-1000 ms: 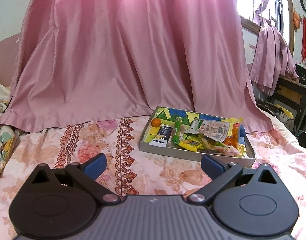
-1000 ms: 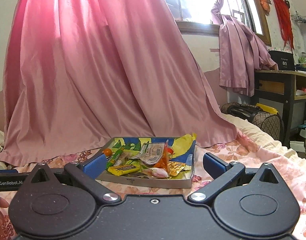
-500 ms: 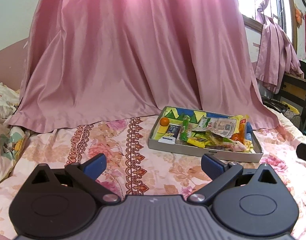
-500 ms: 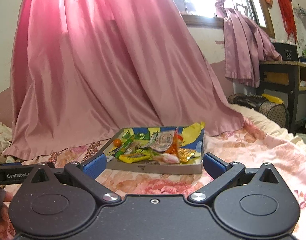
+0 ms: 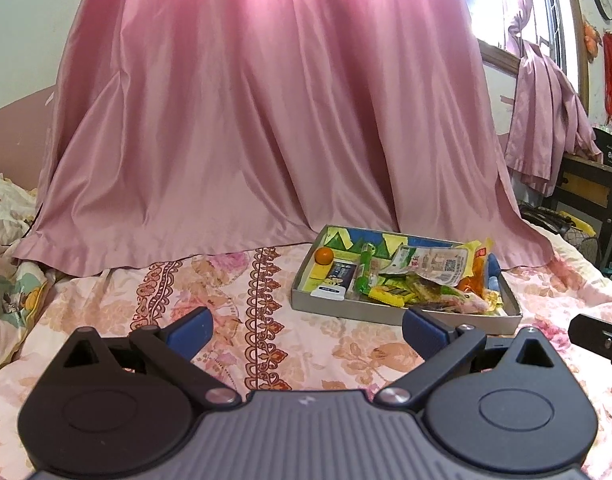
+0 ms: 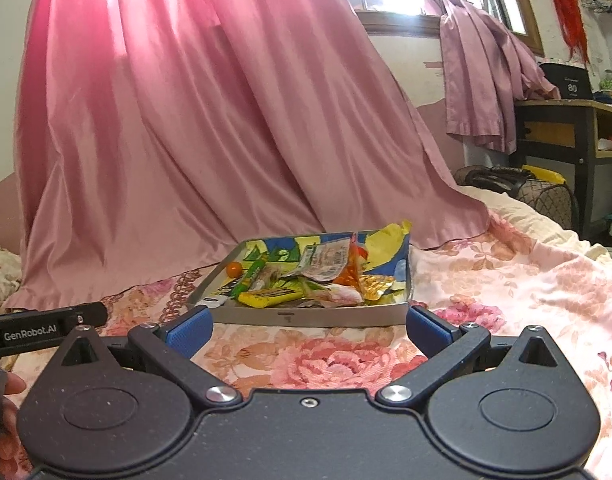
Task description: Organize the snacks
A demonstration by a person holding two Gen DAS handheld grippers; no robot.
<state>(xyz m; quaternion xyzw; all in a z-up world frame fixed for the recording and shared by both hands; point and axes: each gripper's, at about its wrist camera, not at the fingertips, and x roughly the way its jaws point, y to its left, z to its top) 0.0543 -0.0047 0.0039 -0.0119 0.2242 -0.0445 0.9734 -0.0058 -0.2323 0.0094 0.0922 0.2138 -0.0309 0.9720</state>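
A shallow grey tray [image 5: 386, 315] lies on the floral bedspread and holds several snacks: a small orange [image 5: 324, 256], a green tube [image 5: 364, 274], a yellow bar [image 5: 390, 295] and a pale printed packet [image 5: 436, 264]. The tray also shows in the right wrist view [image 6: 306, 317], with the orange [image 6: 234, 268] and yellow bar [image 6: 268, 297]. My left gripper [image 5: 306, 328] is open and empty, short of the tray and to its left. My right gripper [image 6: 308, 326] is open and empty, just in front of the tray's near wall.
A pink curtain [image 5: 266, 120] hangs behind the tray down onto the bed. A dark desk [image 6: 566, 128] and a basket [image 6: 546, 196] stand at the right past the bed edge. A crumpled pillow [image 5: 10, 296] lies at the left.
Both grippers have drawn back from the tray and risen a little; the tray looks smaller and farther in both views. Both stay open and empty.
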